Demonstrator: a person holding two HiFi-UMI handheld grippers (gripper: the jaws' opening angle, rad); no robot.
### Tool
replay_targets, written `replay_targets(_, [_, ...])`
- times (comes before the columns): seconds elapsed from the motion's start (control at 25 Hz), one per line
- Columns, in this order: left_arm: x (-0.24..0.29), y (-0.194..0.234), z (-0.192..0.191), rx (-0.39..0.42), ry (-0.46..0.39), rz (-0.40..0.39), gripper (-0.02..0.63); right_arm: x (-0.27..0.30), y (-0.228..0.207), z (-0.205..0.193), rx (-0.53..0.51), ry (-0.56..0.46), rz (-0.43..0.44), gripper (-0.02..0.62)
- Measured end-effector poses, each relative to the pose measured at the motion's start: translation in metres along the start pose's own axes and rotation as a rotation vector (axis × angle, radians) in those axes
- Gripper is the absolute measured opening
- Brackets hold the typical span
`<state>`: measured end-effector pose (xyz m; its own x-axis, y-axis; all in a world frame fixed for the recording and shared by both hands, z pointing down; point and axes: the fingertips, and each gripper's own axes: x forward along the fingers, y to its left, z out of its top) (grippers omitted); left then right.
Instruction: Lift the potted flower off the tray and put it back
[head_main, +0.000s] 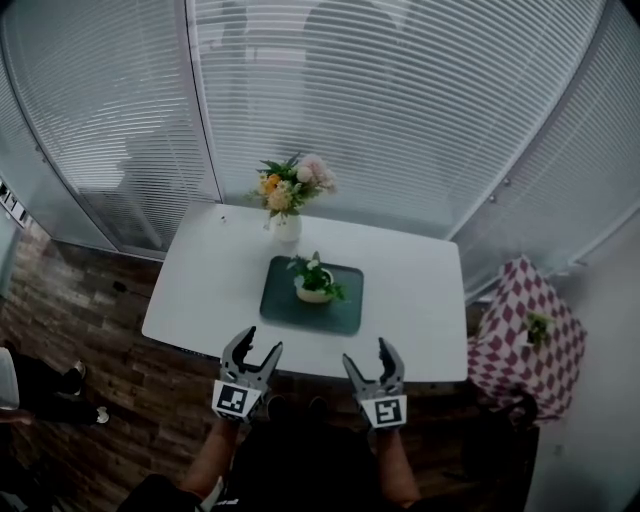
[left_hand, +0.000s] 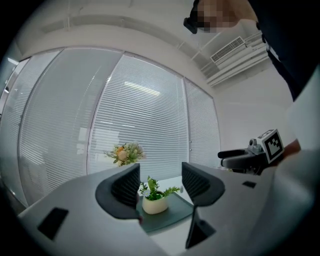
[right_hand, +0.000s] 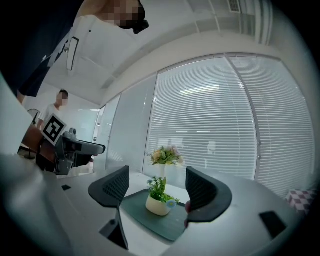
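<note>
A small potted flower in a cream bowl-shaped pot stands on a dark green tray in the middle of a white table. Both gripper views look at it: the pot and the pot show between the jaws, some way off. My left gripper and right gripper hover side by side near the table's front edge, both open and empty. The left gripper and right gripper hold nothing.
A white vase with a pink and orange bouquet stands behind the tray at the table's back edge. Blinds cover the windows behind. A checkered pink-white seat with a small plant is at the right. Brick-patterned floor lies to the left.
</note>
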<state>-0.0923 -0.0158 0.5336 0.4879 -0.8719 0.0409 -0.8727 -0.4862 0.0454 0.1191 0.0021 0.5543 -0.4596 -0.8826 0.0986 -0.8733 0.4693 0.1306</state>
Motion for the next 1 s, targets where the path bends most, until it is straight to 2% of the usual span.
replay_targets(0.04, [0.000, 0.001, 0.003, 0.008, -0.009, 0.007, 0.235, -0.002, -0.002, 0.001, -0.002, -0.013, -0.015, 0.337])
replay_targets(0.12, [0.000, 0.002, 0.007, 0.023, -0.022, 0.029, 0.148, -0.005, -0.007, 0.003, 0.001, -0.027, -0.063, 0.184])
replay_targets(0.2, [0.000, 0.003, 0.011, 0.023, -0.027, 0.049, 0.070, -0.007, -0.012, 0.007, 0.002, -0.039, -0.096, 0.093])
replay_targets(0.32, [-0.001, 0.002, 0.012, 0.028, -0.028, 0.065, 0.013, -0.008, -0.014, 0.007, -0.013, -0.024, -0.110, 0.014])
replay_targets(0.52, [-0.003, 0.001, 0.015, 0.060, -0.033, 0.065, 0.006, -0.010, -0.012, 0.012, -0.023, -0.027, -0.107, 0.005])
replay_targets(0.8, [-0.003, 0.002, 0.016, 0.062, -0.033, 0.073, 0.005, -0.009, -0.017, 0.013, 0.030, -0.028, -0.125, 0.003])
replay_targets(1.0, [-0.004, 0.001, 0.018, 0.077, -0.035, 0.080, 0.005, -0.006, -0.016, 0.013, 0.000, -0.034, -0.109, 0.003])
